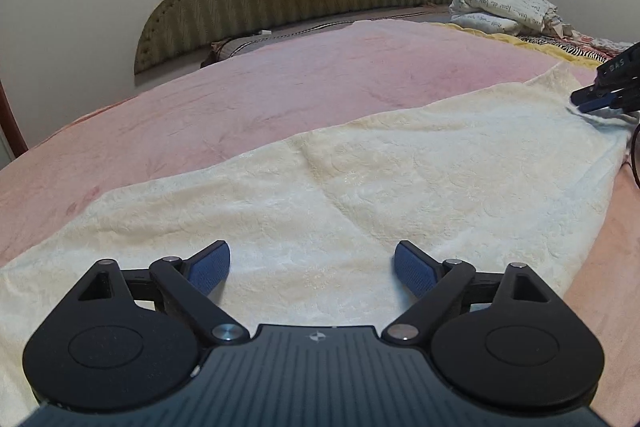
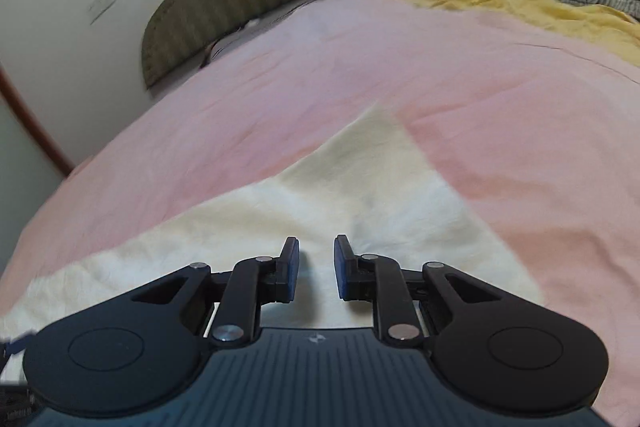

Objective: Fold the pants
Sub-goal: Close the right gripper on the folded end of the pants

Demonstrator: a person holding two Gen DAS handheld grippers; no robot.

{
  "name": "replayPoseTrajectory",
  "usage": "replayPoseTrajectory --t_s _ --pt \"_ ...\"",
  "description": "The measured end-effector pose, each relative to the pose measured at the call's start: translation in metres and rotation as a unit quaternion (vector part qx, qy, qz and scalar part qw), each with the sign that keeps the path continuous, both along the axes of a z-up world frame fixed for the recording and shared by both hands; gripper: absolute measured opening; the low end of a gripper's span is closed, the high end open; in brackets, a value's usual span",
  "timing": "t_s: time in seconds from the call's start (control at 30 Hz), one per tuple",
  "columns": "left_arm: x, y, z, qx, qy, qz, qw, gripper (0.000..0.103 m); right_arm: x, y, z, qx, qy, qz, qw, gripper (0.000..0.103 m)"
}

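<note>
Left wrist view: cream pants [image 1: 360, 179] lie flat across the pink bed [image 1: 240, 87], stretched from lower left to right edge of the frame, apparently still to be folded down. Left gripper [image 1: 312, 269] hovers with jaws spread wide and empty. Right gripper [image 2: 316, 267], jaws narrowly parted, pinches nothing visible. Open bedspread beyond offers room; folded bedding [image 1: 504, 7] crowds the upper right.

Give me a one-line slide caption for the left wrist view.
Open left gripper over cream pants on a pink bed; right gripper at their far corner.
</note>
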State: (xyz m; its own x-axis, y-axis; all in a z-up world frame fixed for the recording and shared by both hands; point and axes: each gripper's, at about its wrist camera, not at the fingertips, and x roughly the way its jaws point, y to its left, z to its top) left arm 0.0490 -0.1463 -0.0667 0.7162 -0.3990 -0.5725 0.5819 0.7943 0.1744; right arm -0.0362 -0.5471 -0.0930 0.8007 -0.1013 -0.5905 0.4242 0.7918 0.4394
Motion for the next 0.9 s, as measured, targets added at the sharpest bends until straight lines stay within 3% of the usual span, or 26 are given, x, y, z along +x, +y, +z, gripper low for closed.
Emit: replayPoseTrajectory --t_s 0.07,0.17,0.23,0.3,0.37,0.43,0.53,0.7,0.8,0.9 --pt "0.003 0.002 -0.001 -0.009 0.008 0.006 0.9999 0.097 -0.013 0.005 0.011 -0.013 -0.013 -0.037 0.999 0.019" --pt "0.011 0.006 -0.002 -0.025 0.032 0.019 0.999 0.103 -0.026 0.026 0.016 0.005 -0.05 0.055 0.997 0.02" --pt "0.014 0.009 -0.002 -0.036 0.045 0.023 0.9981 0.103 -0.028 0.044 0.008 0.012 -0.029 0.119 0.992 0.021" --pt "0.014 0.01 -0.001 -0.038 0.047 0.023 0.9979 0.103 -0.031 0.059 -0.001 -0.049 0.007 0.113 0.992 0.021" --pt "0.013 0.01 -0.002 -0.037 0.044 0.023 0.9981 0.103 -0.046 0.056 0.0 -0.051 -0.004 0.062 0.997 0.021" --pt "0.013 0.01 -0.001 -0.038 0.045 0.023 0.998 0.103 -0.068 0.047 0.007 -0.031 -0.03 -0.003 0.999 0.023" --pt "0.014 0.011 -0.001 -0.039 0.047 0.023 0.9978 0.103 -0.1 0.03 0.007 0.032 -0.059 -0.045 0.997 0.024" --pt "0.014 0.011 -0.001 -0.04 0.047 0.023 0.9978 0.103 -0.115 0.008 -0.019 0.133 -0.045 -0.069 0.988 0.024" --pt "0.015 0.011 -0.001 -0.041 0.047 0.023 0.9978 0.103 -0.112 0.002 -0.033 0.193 -0.078 -0.074 0.975 0.027" --pt "0.014 0.012 -0.001 -0.043 0.048 0.022 0.9977 0.103 -0.102 -0.007 -0.04 0.22 -0.109 -0.083 0.966 0.032"
